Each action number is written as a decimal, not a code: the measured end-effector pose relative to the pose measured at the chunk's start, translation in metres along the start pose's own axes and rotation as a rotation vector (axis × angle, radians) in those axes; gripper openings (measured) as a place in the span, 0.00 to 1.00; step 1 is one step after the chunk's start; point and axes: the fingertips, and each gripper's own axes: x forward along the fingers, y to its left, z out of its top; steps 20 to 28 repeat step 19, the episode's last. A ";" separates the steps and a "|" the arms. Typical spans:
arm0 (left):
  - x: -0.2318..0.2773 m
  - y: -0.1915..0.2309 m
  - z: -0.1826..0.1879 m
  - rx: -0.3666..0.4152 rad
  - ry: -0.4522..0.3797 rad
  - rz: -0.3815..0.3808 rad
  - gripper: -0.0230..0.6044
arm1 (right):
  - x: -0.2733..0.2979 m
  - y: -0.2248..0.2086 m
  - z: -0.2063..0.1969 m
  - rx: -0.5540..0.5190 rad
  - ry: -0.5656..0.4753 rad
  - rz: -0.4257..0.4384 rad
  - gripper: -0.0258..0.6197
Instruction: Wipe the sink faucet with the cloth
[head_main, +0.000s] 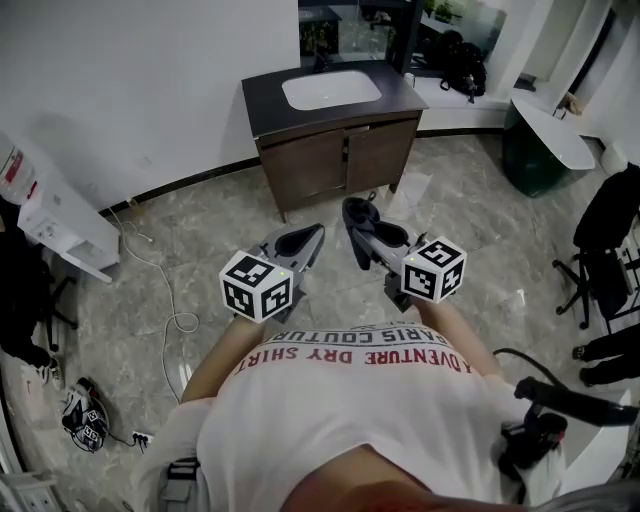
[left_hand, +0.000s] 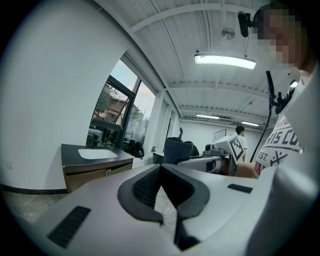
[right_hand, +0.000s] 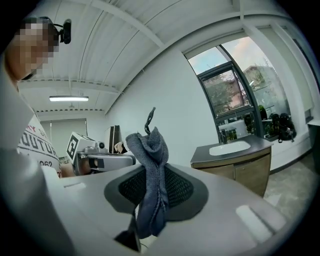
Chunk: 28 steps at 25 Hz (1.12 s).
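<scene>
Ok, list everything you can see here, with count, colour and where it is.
vanity cabinet: one, brown, dark top, far wall
sink: one, white, in the vanity top
faucet: one, dark, behind the sink
cable: one, white, floor at left
office chair: one, black, far right
cloth: one, blue-grey, clamped in the right gripper
left gripper: one, grey, shut, empty
right gripper: one, grey, shut on the cloth
</scene>
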 end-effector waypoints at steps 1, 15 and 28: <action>0.001 -0.003 0.001 0.002 0.000 -0.005 0.04 | -0.003 0.000 0.001 0.000 -0.002 -0.001 0.16; 0.010 -0.014 0.003 0.019 0.005 -0.016 0.04 | -0.014 -0.006 0.000 0.007 -0.006 -0.009 0.16; 0.005 -0.017 0.004 0.029 0.005 -0.013 0.04 | -0.015 -0.002 -0.001 0.000 0.002 -0.014 0.16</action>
